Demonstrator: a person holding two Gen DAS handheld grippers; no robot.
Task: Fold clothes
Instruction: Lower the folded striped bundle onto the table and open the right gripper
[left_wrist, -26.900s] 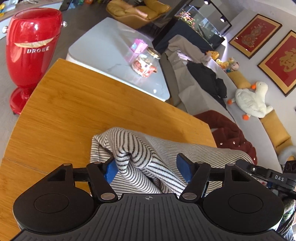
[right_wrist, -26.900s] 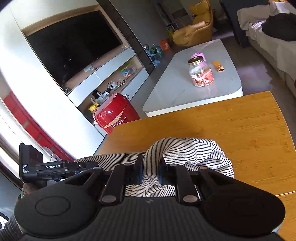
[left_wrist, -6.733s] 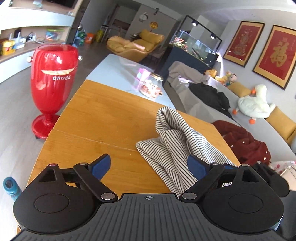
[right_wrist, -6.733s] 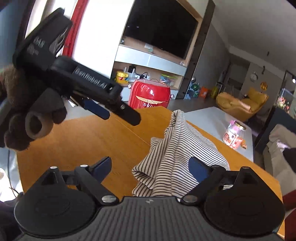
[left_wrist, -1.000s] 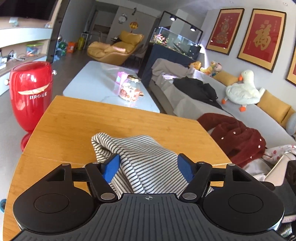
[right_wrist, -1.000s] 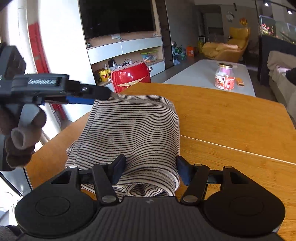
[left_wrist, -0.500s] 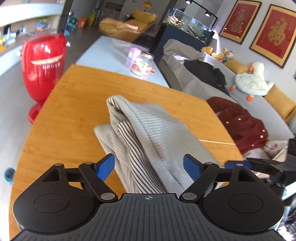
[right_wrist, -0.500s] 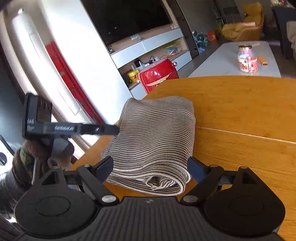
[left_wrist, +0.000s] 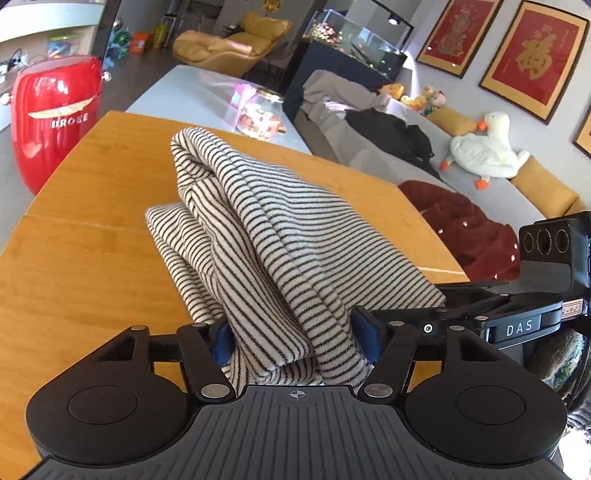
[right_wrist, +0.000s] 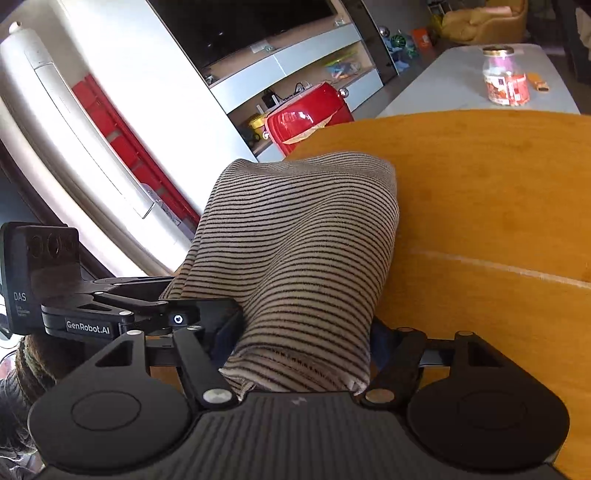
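Note:
A folded black-and-white striped garment (left_wrist: 258, 236) lies on the wooden table (left_wrist: 74, 266), its near end bunched and raised. My left gripper (left_wrist: 291, 336) is shut on that near end, with thick cloth filling the gap between its blue pads. My right gripper (right_wrist: 299, 343) is shut on the same garment (right_wrist: 306, 240) from the other side. Each gripper shows in the other's view: the right one at the left wrist view's right edge (left_wrist: 436, 317), the left one at the right wrist view's left (right_wrist: 207, 314).
A red appliance (left_wrist: 55, 114) stands on the floor beyond the table's far left. A white coffee table (left_wrist: 207, 92) holds a jar (right_wrist: 504, 81). A grey sofa (left_wrist: 461, 184) with a dark red garment (left_wrist: 465, 229), black clothes and a plush goose is at right.
Half a second ago both grippers were open around the folded garment. Now both have closed on its near end and the cloth is bunched up and lifted there.

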